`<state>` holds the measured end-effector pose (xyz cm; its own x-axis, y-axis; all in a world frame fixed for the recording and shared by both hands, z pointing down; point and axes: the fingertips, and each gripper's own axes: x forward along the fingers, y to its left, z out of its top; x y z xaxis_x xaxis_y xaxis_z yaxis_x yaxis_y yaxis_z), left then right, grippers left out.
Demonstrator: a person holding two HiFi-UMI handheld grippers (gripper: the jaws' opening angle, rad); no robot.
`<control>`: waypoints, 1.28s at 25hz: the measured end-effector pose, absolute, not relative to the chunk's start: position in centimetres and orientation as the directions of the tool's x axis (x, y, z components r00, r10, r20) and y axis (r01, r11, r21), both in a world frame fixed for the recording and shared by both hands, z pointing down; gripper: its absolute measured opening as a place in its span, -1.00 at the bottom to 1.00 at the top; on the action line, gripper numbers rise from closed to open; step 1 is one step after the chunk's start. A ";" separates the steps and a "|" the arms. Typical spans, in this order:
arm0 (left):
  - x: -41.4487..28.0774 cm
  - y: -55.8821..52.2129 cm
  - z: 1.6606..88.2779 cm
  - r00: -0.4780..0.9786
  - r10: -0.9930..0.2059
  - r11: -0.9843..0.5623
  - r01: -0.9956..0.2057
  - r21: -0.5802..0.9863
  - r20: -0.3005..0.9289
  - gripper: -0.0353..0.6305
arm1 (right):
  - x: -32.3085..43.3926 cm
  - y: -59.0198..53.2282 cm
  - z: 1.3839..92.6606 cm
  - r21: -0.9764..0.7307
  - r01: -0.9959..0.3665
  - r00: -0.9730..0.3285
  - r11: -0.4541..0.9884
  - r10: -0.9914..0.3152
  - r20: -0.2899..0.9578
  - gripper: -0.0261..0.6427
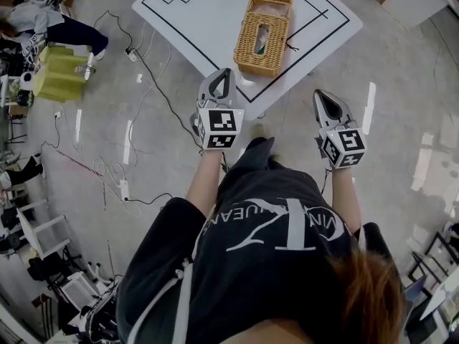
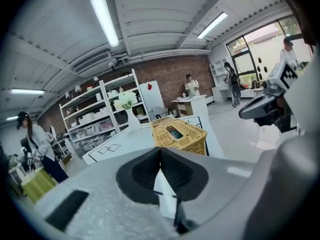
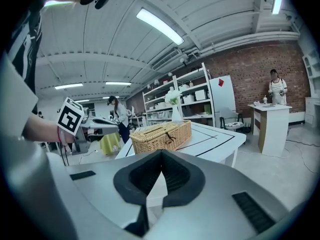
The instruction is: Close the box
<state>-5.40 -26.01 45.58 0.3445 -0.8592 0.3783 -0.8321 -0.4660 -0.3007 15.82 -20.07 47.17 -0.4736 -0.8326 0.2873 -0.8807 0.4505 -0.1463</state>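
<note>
A wicker box stands on the white table, well ahead of both grippers. Its lid has an oval slot and appears to lie flat on top. The same box shows in the left gripper view, and the box appears beyond the jaws in the right gripper view. My left gripper hovers off the table's near corner, its jaws pressed together on nothing. My right gripper hangs over the floor to the right, also shut and empty. Neither touches the box.
Black lines mark the table top. A white vase with flowers stands at its far side. Cables and a power strip lie on the floor to the left, near a yellow-green stool. Shelves and several people fill the background.
</note>
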 end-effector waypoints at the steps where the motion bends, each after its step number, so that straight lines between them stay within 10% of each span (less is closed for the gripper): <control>1: -6.0 -26.0 45.3 0.337 -0.866 -0.448 -0.850 -0.277 0.369 -0.88 | 15.8 -20.3 46.7 -0.149 -0.880 -0.475 0.451 -0.837 0.272 -0.93; 32: -14.2 -24.1 35.4 0.268 -0.962 -0.268 -0.963 -0.002 0.046 -0.88 | 14.1 -23.1 36.9 -0.082 -0.843 -0.537 0.531 -0.840 0.078 -0.93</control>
<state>-14.21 -24.15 35.43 0.2677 -0.9624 0.0460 -0.9634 -0.2681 -0.0016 14.08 -23.05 36.90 -0.5369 -0.8401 0.0777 -0.8432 0.5313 -0.0820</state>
